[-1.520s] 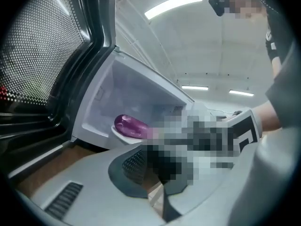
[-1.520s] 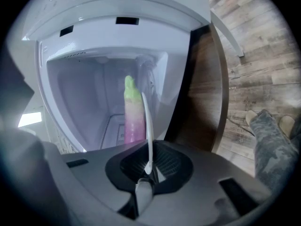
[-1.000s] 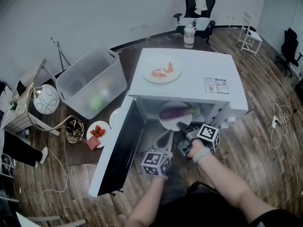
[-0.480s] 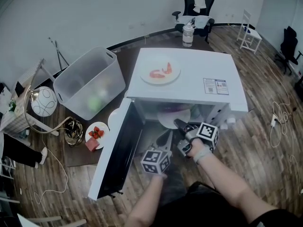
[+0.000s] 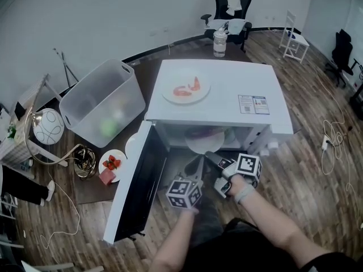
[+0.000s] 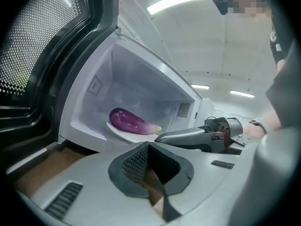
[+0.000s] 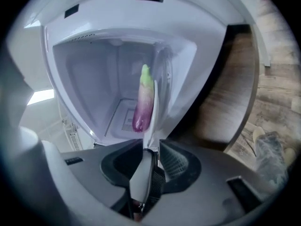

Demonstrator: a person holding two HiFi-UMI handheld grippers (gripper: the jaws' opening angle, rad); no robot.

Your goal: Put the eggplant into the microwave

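Wooden floor (image 5: 317, 169); the white boxy microwave's (image 5: 227, 89) top sticker (image 5: 253, 104) is unreadable. Ahead of the right gripper (image 7: 151, 149), whose jaws are opening around the round white plate's (image 7: 151, 126) rim, the purple eggplant (image 7: 143, 102) now sits deeper inside. The left gripper (image 6: 148, 147) has its jaws together, empty.

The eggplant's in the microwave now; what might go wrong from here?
The right gripper is opening its jaws with the plate rim between them; backing out crooked might drag the plate and roll the eggplant off. The plate seems close to the front edge of the microwave, so the open door might bump it when closed.
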